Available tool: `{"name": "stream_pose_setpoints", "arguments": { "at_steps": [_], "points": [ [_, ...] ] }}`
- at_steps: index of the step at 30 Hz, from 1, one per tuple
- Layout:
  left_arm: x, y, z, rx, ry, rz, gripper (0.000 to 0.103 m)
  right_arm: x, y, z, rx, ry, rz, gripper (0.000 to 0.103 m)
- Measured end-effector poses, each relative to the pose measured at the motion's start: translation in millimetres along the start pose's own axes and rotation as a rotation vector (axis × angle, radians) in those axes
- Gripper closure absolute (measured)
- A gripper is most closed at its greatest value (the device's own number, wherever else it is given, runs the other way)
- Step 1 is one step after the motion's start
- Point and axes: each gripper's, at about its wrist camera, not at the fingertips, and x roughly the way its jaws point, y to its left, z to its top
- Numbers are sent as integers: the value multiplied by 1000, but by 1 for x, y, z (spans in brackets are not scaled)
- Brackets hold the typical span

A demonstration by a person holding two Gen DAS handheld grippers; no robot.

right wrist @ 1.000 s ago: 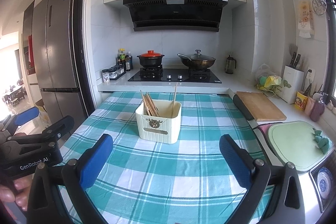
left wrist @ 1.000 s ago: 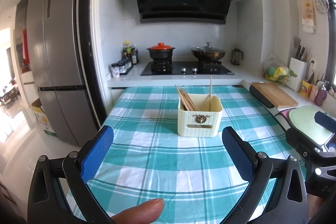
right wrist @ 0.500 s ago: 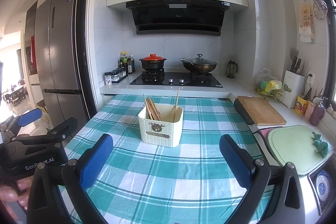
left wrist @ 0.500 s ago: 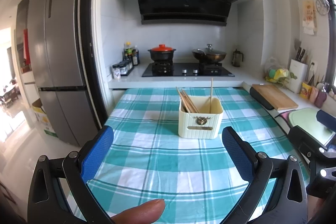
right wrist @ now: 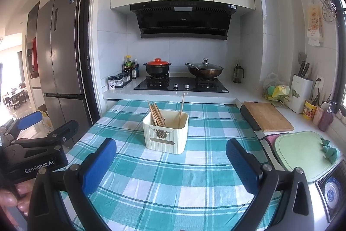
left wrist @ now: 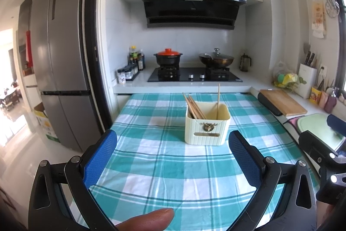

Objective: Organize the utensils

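Cream utensil box (left wrist: 206,130) mid-tablecloth (left wrist: 164,168); cutting board (left wrist: 283,102) right, apart.

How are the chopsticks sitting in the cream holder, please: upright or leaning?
Mixed. In the cream holder, the bundle of chopsticks leans against its left side, while a single chopstick stands nearly upright on the right.

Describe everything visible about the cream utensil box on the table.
The box is cream, ribbed, looks like plastic, rectangular with rounded corners and an open top. Its front carries a small metal deer-head ornament above a slim brass-coloured label plate. It stands upright on the checked tablecloth. Inside, a bundle of chopsticks leans at its left side and a single one stands nearly upright on the right. Neither tool touches it.
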Motion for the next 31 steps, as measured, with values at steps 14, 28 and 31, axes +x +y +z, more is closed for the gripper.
{"name": "stream_pose_setpoints", "arguments": {
  "at_steps": [14,28,31],
  "points": [
    [-1,2,2,-3,7,-11,0,-4,1,-1,-4,-6,2,0],
    [-1,5,-3,-46,8,-17,0,-3,-5,-5,1,4,-3,0],
    [2,2,-3,-29,5,-8,0,-2,-7,-5,5,7,-6,0]
  ]
}}
